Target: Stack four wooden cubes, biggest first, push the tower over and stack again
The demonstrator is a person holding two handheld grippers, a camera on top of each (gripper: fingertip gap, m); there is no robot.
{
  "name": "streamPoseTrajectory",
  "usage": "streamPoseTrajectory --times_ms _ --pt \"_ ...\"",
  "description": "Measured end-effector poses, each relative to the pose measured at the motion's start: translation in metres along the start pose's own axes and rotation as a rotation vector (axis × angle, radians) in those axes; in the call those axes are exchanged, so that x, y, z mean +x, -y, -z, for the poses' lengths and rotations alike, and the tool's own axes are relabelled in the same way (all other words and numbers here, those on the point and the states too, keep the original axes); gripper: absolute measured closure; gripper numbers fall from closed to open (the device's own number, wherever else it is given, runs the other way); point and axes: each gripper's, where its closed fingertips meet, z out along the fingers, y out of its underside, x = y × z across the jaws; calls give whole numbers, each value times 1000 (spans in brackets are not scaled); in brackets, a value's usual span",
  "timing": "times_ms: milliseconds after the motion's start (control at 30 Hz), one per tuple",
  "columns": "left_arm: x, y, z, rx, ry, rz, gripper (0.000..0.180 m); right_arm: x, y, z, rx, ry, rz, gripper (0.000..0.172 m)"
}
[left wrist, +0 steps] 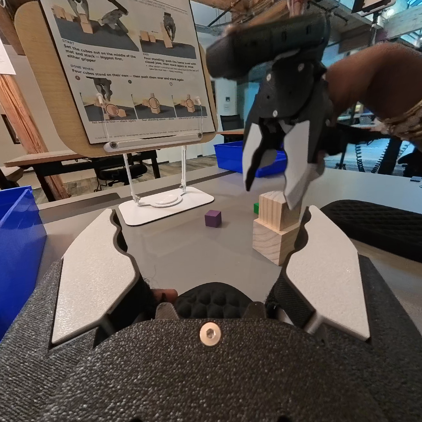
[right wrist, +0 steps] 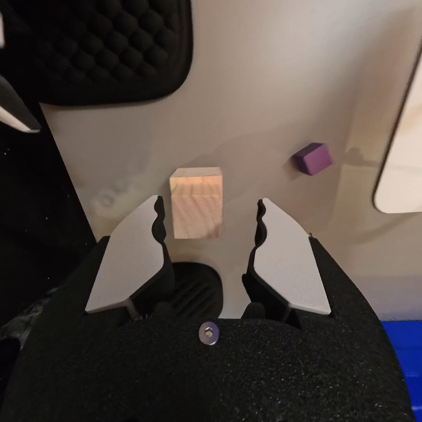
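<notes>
My left wrist view shows the right gripper [left wrist: 269, 194] released above 2 stacked wooden cubes [left wrist: 277, 228], plus a green cube [left wrist: 256, 207] hidden from the right. My left gripper [left wrist: 210, 219] gapes empty.

Sheet [left wrist: 127, 68]: white, printed, clipped to a wooden board [left wrist: 34, 68] on a white stand [left wrist: 166, 205]. Print is black and mostly sharp. It has small grey headings, bold lines under them, finer print at right, and three round marks above a row of three photos. Each photo has a short caption below it. A thin footer line runs along the sheet's bottom edge.

Left of the board: the corner of a second white paper [left wrist: 5, 57], its print too small to read.

Up and far right of the board: a screen [left wrist: 374, 4], cut off and unreadable.

Right wrist view: nothing legible.
</notes>
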Motion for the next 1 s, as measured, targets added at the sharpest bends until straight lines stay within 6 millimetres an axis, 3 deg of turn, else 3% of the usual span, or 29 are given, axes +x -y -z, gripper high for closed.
streamPoseTrajectory --times_ms 100,200,500,733,800,833,900,1000 --pt "1 0 0 -1 -3 -3 37 23 18 15 128 -23 122 99" --pt "1 0 0 -2 -3 -4 37 45 29 15 204 -4 315 107" --pt "0 -1 0 -4 -3 8 38 102 14 -54 5 -8 456 118" --pt "-1 -1 0 -4 -6 16 38 111 11 -75 -16 38 457 125" --pt "-1 0 0 -2 -5 18 38 112 10 -78 -16 43 451 136" --pt "-1 -1 0 -2 -5 19 38 113 9 -77 -15 43 449 144" --pt "-1 0 0 -3 -5 20 39 110 11 -72 0 45 426 144" --pt "-1 -1 0 -6 -5 17 39 106 16 -50 33 7 335 144"
